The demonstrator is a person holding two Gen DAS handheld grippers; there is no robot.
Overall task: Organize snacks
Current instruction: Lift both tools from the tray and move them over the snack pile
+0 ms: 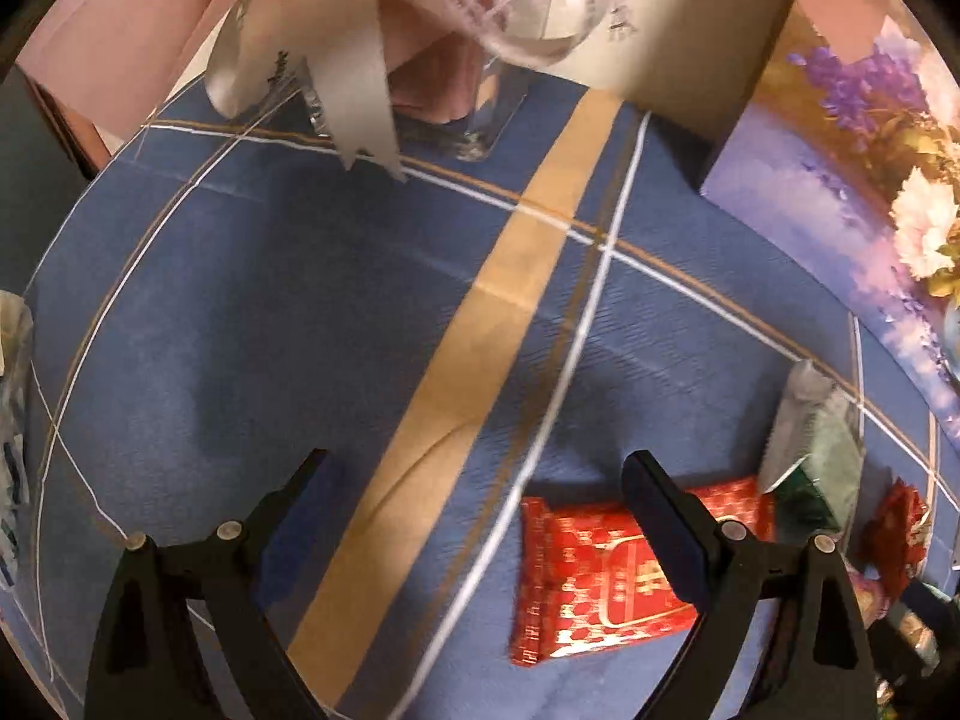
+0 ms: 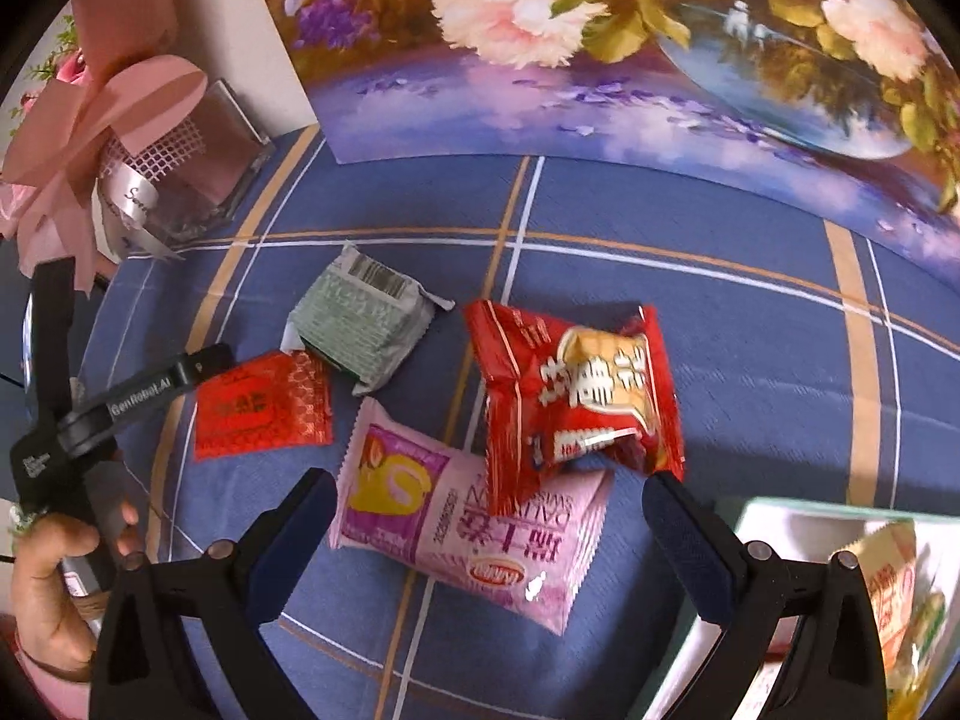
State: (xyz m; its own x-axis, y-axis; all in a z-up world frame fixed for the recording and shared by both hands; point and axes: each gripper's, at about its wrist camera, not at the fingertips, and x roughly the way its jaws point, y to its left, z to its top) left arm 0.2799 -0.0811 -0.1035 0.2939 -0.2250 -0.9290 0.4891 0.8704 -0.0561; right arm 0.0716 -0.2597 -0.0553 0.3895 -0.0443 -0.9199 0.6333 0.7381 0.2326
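In the right wrist view, my right gripper is open above a pink snack packet that lies between its fingers without touching the pads. A red snack bag leans on the pink packet's far end. Further left lie a grey-green packet and a small flat red packet. My left gripper comes in from the left, one finger just beside that red packet. In the left wrist view, the left gripper is open and empty over the cloth, its right finger above the flat red packet. The grey-green packet lies to its right.
A blue checked tablecloth covers the table. A floral picture stands along the back. A clear gift box with pink ribbon sits at the back left. A white box holding packets is at the lower right. A person's hand holds the left gripper.
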